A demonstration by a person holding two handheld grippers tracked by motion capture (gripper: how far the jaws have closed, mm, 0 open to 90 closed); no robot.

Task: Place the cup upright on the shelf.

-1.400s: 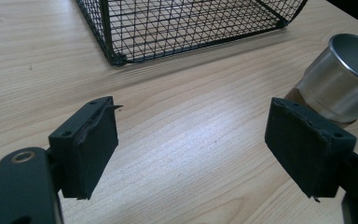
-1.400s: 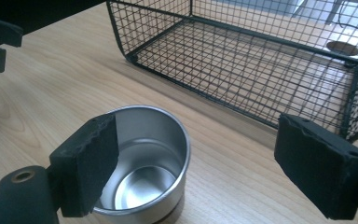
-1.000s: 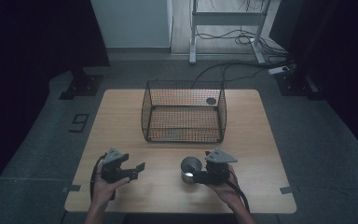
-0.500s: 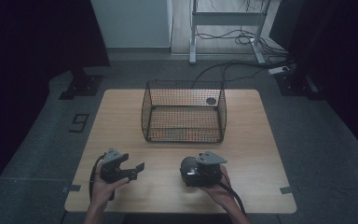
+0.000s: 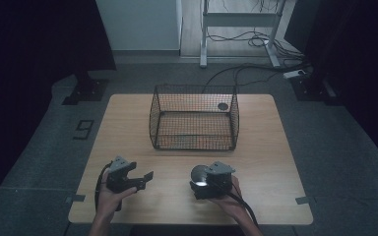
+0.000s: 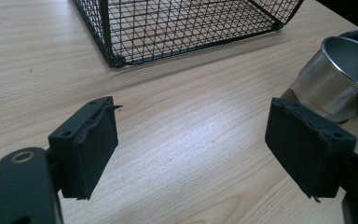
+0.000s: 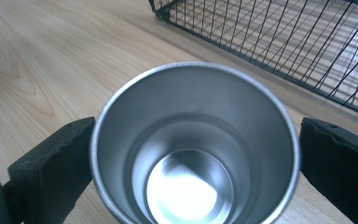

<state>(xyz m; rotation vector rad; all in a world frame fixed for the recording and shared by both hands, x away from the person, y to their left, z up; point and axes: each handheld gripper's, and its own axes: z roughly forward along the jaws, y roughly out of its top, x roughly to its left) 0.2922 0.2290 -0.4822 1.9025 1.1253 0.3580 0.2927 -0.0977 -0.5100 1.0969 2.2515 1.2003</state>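
A shiny steel cup [image 5: 199, 175] is at the near middle of the wooden table [image 5: 268, 147], tipped with its mouth toward the camera in the right gripper view. My right gripper [image 5: 203, 183] is shut on the steel cup [image 7: 191, 140], one black jaw against each side of its wall. My left gripper [image 5: 146, 179] hovers at the near left, open with nothing between its pads [image 6: 91, 149]. The left gripper view shows the cup [image 6: 326, 88] off to the right, beyond my left gripper [image 6: 191, 144].
A black wire basket [image 5: 194, 143] stands at the middle of the table's far half, a dark round item behind its far right corner. Its near wall [image 6: 168, 28] lies just ahead of both grippers. Bare wood stretches left and right of it.
My right gripper has shifted left around the steel cup and now has it between its jaws. The left gripper has barely moved.
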